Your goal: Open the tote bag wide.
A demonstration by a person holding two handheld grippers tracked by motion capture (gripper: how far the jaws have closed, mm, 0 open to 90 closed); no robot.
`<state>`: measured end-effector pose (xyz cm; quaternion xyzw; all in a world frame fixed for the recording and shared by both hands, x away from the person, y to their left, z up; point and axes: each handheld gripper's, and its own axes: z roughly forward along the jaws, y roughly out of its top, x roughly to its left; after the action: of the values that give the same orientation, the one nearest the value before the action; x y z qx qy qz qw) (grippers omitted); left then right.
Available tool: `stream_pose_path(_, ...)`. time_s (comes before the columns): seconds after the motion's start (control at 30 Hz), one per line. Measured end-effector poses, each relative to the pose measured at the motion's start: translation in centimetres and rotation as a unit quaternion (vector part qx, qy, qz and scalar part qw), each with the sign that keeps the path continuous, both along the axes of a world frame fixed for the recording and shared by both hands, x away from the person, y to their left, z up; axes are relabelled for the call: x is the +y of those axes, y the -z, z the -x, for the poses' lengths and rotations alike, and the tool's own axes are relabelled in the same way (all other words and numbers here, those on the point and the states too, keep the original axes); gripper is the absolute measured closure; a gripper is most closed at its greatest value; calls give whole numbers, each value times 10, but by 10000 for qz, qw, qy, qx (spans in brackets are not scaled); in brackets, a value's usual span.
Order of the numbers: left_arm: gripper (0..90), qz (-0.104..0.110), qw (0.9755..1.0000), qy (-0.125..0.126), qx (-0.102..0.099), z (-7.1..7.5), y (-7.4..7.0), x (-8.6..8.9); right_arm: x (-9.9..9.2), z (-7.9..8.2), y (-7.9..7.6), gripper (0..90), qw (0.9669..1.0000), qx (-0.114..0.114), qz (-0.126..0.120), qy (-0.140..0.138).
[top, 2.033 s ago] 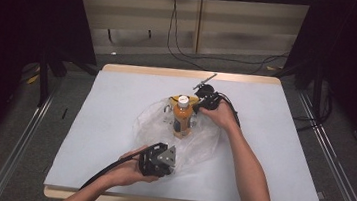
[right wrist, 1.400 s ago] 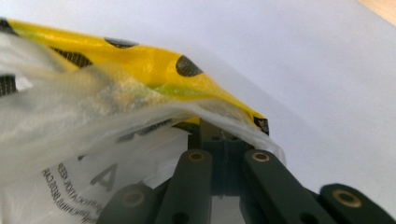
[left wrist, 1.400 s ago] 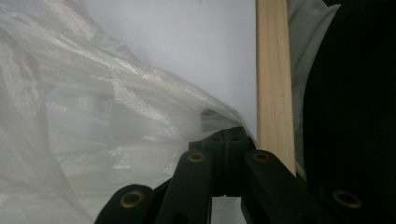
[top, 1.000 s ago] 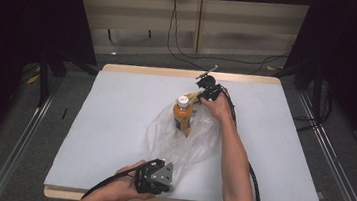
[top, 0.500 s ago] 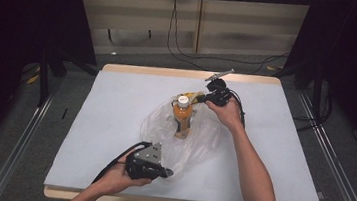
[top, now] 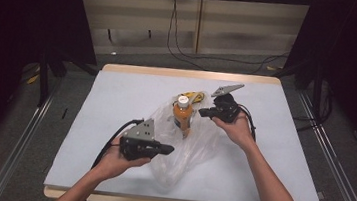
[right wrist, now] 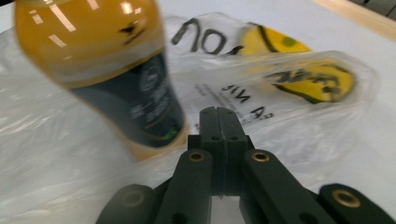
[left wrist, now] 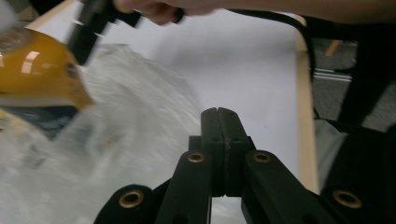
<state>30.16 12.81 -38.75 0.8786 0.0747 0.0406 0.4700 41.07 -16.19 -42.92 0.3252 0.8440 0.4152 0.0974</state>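
Standing upright near the middle of the desk (top: 117,94), an orange bottle (top: 182,118) with a white cap sits at the far end of a clear plastic bag (top: 180,156) that spreads crumpled toward the near edge; the bottle's lower part shows through the film, though whether it is fully inside the bag I cannot tell; yellow and black print on the bag lies just beyond the bottle in the right gripper view. The left gripper (top: 163,150) is held near and left of the bottle, over the bag's near-left part, its fingers pressed together with nothing visible between them; in the left gripper view they point across the bag with the bottle off to the upper left. The right gripper (top: 201,112) is held just right of the bottle, pointing at it; its fingers are likewise closed tight on each other, their tips close to the bottle's dark label and over the bag's film; whether they touch it I cannot tell.
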Motion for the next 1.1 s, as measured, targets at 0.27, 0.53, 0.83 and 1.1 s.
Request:
stream_pose_path(0.27, 900, -988, 9932, -572, 227, -53, 55, -10, 11, 17, 20, 900, 9991, 185, 208, -325)
stream_pose_path(0.53, 900, -1272, 9834, -1181, 528, -76, 86, 20, 3, 23, 39, 900, 9983, 321, 402, -257)
stream_pose_path(0.83, 900, -1167, 9806, -1472, 552, -85, 88, 34, -11, 27, 53, 900, 9979, 431, 415, -232)
stream_pose_path(1.1, 900, -1133, 9791, -1588, 579, -86, 89, 36, -27, 44, 51, 900, 9972, 324, 597, -303)
